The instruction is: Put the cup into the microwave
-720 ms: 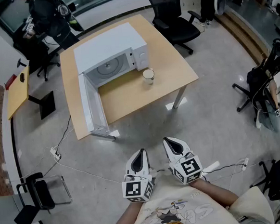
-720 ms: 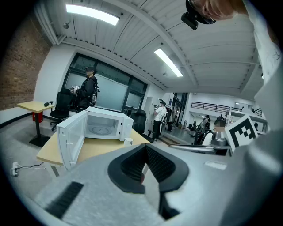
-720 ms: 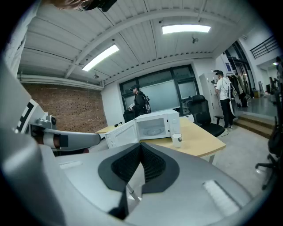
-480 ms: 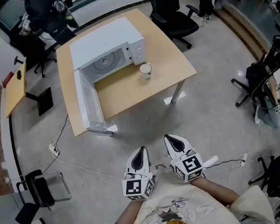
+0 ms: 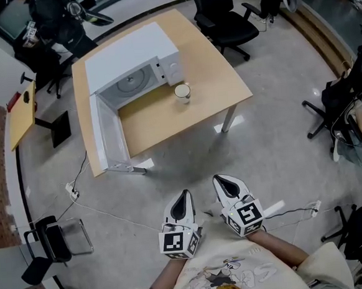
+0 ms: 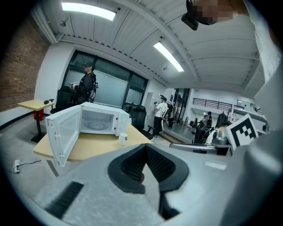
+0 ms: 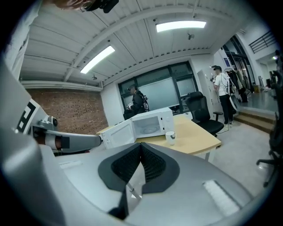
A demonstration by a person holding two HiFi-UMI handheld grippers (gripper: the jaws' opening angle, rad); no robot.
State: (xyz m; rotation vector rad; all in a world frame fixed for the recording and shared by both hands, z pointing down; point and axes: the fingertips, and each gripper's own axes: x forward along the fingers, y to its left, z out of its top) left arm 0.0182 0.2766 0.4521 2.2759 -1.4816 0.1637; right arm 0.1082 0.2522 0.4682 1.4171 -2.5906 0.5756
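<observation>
A white cup [image 5: 182, 93] stands on the wooden table [image 5: 208, 82], just in front of the white microwave [image 5: 131, 62], whose door [image 5: 107, 138] hangs open toward me. The cup [image 6: 123, 138] and microwave [image 6: 95, 122] show far off in the left gripper view, and the cup [image 7: 170, 137] and microwave [image 7: 146, 125] also in the right gripper view. My left gripper [image 5: 182, 197] and right gripper [image 5: 224, 184] are held side by side close to my body, well short of the table, over the floor. Both are shut with nothing between the jaws.
Black office chairs [image 5: 228, 20] stand beyond the table's far right corner. A power cable [image 5: 92, 210] runs across the grey floor between me and the table. A person [image 5: 56, 19] stands behind the microwave. A smaller desk [image 5: 21, 117] is at the left.
The table with the microwave and cup has shifted slightly up and left in the head view as my head moved. Both grippers have stayed where they were, shut.
</observation>
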